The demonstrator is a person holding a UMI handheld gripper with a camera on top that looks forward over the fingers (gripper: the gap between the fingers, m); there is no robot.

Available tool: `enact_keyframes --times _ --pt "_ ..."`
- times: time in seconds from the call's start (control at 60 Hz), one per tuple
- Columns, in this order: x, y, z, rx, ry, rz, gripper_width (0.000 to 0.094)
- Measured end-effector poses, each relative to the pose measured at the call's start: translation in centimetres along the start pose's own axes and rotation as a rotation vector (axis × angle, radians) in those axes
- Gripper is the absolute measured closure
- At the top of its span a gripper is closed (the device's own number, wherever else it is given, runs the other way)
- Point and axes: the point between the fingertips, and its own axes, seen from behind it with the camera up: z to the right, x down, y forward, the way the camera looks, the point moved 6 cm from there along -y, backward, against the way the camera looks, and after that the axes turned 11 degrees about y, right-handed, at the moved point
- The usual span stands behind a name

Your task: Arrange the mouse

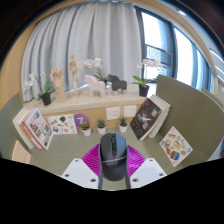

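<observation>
mouse: I've got a dark mouse (112, 155) sitting right between my two fingers, lengthwise, nose pointing away from me, grey scroll wheel showing on top
gripper: the gripper (112, 172) looks clamped on the mouse from both sides, with the white fingers (78, 172) snug against its flanks and no gap that I can see
pads: the magenta pads (92, 158) peek out on either side of the mouse body
desk: the olive-green desk (60, 150) stretches out ahead of me; I can't tell whether the mouse is resting on it or lifted off it
beyond the fingers: three little potted plants (101, 125) in a row, an upright open book (150, 118) to the right of them, and magazines (36, 128) propped to the left
further back: a white shelf (95, 100) with plants and small figures, grey curtains (85, 40) and a bright window behind
</observation>
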Motion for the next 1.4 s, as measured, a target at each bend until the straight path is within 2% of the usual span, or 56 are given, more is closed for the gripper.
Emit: enact_keyframes --times 0.083,0.217,0.267,0.45,0.667,0.767,0.883,0.933,0.95,1.017,1.4 --pt "2.1 -0.9 -5.6 -0.05 -0.032 0.008 0.0629" --pt "9.6 0.6 -12.1 -0.096 -0.063 -0.116 0.063" --pt "13.0 1.4 -13.5 -0.082 -0.077 -0.175 0.0628" --pt "23.0 3.7 -14.5 -0.033 -0.096 -0.332 0.063" --pt "28.7 4.3 -14.1 0.004 -0.115 -0.436 0.0604" --pt "28.5 4.4 -14.0 0.014 -0.095 -0.42 0.0547" --pt "28.6 4.5 -14.1 0.009 -0.076 -0.449 0.0462" --pt "28.3 4.3 -13.9 0.01 -0.063 -0.462 0.0316" --pt "28.2 4.2 -13.9 0.012 -0.061 -0.462 0.0223" --pt "27.0 3.4 -13.7 0.007 -0.068 -0.442 0.0099" --pt "16.5 -7.3 -14.8 -0.132 -0.086 -0.212 0.0094"
